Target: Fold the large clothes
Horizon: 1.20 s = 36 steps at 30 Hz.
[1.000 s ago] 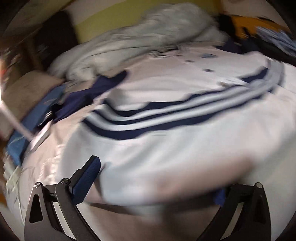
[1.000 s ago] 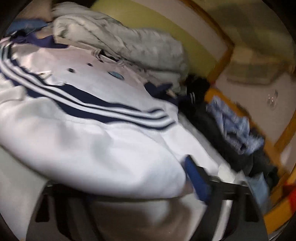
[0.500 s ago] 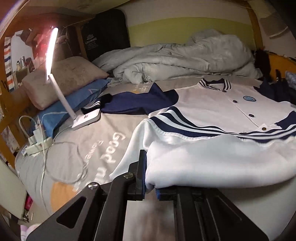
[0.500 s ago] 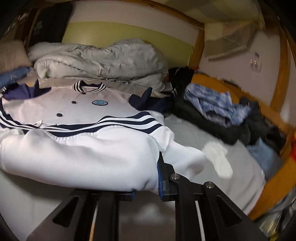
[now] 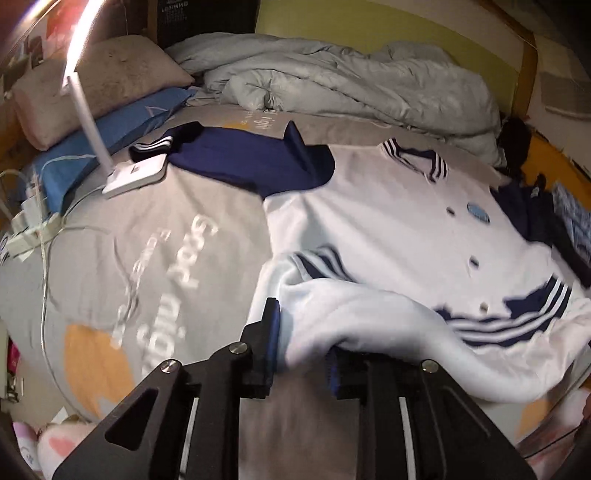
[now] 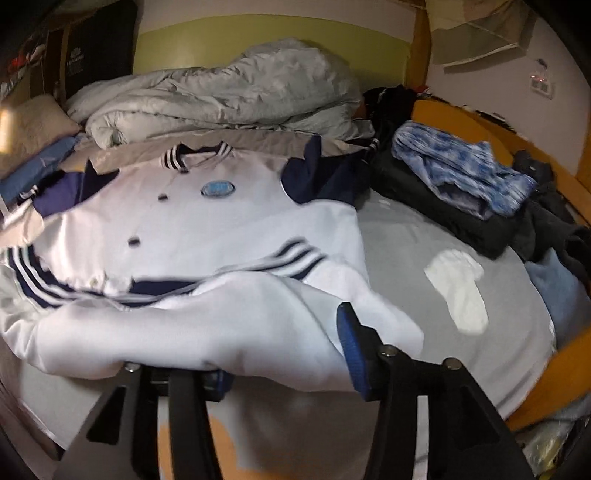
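Jacket (image 5: 388,229), white with navy stripes and sleeves, lies face-up on the bed (image 5: 155,236), collar toward the grey duvet (image 5: 332,77); its hem is doubled up toward the buttons. Left gripper (image 5: 301,345): jaws part-spread, a fold of hem between them, firmness of pinch unclear. Right gripper (image 6: 284,349): jaws spread wide, fabric draped across the gap. Cloth looks soft, thick, a bit slick and floppy; likely sags between holds. Best taken at both hem corners, pinching through both layers.

bedsheet (image 5: 155,236): white print, partly "Good nigh…" | black box (image 5: 207,14): "LOOKING"
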{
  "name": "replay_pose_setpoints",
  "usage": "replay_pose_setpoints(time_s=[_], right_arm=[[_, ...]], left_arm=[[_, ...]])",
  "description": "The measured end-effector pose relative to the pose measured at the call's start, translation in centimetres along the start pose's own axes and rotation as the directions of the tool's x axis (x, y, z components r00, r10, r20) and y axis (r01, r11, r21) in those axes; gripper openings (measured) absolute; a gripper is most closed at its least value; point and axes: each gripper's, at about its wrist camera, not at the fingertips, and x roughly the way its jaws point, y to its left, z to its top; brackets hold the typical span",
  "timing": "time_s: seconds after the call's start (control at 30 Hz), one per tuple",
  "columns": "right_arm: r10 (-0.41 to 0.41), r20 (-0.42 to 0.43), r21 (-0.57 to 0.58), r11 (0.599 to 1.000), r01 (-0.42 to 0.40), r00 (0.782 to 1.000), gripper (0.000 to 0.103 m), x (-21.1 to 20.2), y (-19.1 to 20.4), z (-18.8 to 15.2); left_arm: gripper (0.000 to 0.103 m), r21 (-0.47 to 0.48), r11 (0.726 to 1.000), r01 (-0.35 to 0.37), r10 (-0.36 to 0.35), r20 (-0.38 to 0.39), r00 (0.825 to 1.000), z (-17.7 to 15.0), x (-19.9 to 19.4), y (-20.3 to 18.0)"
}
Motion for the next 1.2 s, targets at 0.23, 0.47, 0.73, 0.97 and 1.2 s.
replay_pose_setpoints(time_s=[0.23,0.47,0.73,0.97,1.2], right_arm=[[0.017,-0.001,0.008,1.0,-0.017,1.0,0.05,5.2,0.8,6.3],[0.014,-0.015,-0.036,0.999,-0.014,1.0,0.054,11.4,1.8,8.5],[0.105,0.055,0.116,0.987,-0.111,0.993,0.073,9.6,-2.7,6.1],[0.272,-0.017,0.21,0.942,-0.262,0.962,0.076,10.5,-5.9,4.5],[0.313,0.102,0.271,0.904,-0.33,0.944,0.005,10.6,-7.1,4.9]], left_arm=[[0.013,0.021,0.998,-0.058,0.057,0.036,0.998,6.2,4.9,-1.8],[0.02,0.073,0.997,-0.027,0.027,0.001,1.0,8.3,11.9,-2.1],[0.082,0.1,0.995,0.013,-0.029,0.157,0.987,6.8,9.8,-1.6],[0.089,0.033,0.998,-0.051,0.046,0.138,0.989,6.6,10.5,0.4],[0.002,-0.01,0.992,0.128,-0.126,0.105,0.986,6.2,12.6,1.8]])
